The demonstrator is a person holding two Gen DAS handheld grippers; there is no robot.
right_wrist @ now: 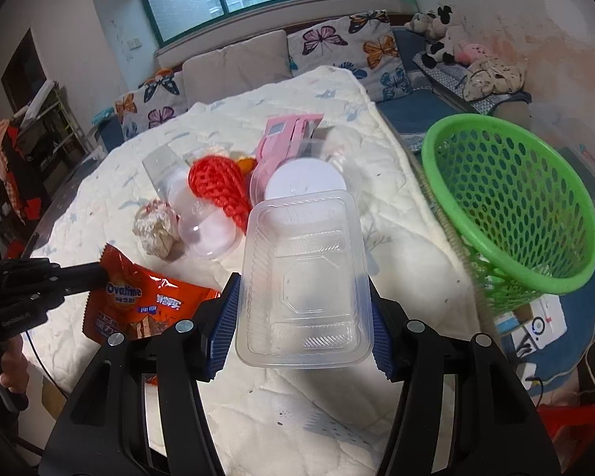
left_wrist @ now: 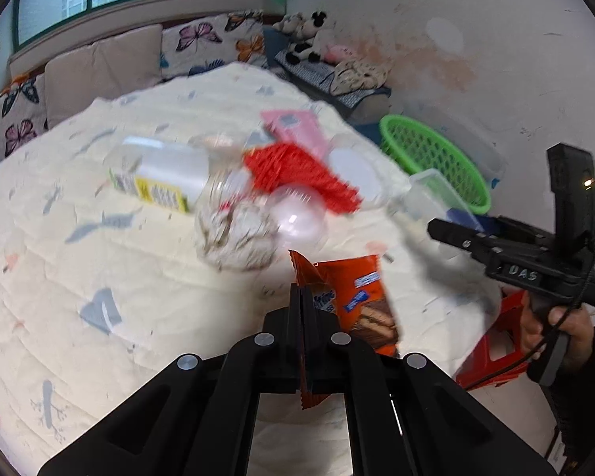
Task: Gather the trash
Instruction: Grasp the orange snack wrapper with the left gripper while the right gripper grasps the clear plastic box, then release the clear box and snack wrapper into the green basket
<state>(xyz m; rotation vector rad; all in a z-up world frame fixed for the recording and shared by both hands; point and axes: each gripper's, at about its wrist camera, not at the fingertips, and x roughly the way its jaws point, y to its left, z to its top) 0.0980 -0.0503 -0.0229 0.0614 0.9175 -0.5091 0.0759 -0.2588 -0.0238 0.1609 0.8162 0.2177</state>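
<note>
Here a cream quilted bed (right_wrist: 305, 404) fills a room with butterfly pillows (right_wrist: 337, 45) and a green mesh basket (right_wrist: 511, 206) beside it. The left gripper (left_wrist: 303, 297) is pinched tight on an orange Ovaltine wrapper (right_wrist: 139, 305), while the right gripper (right_wrist: 303, 317), spread wide, clamps a clear plastic tray (right_wrist: 303, 273). Beyond both fingers, more litter lies heaped mid-bed.

Orange Ovaltine wrapper (right_wrist: 135, 305) pinched upright; clear plastic tray (right_wrist: 303, 277) clamped, tilted, near green basket (right_wrist: 511, 202)

Quilt (right_wrist: 396, 214); bottle (left_wrist: 158, 174), paper wad (right_wrist: 156, 230)
</note>
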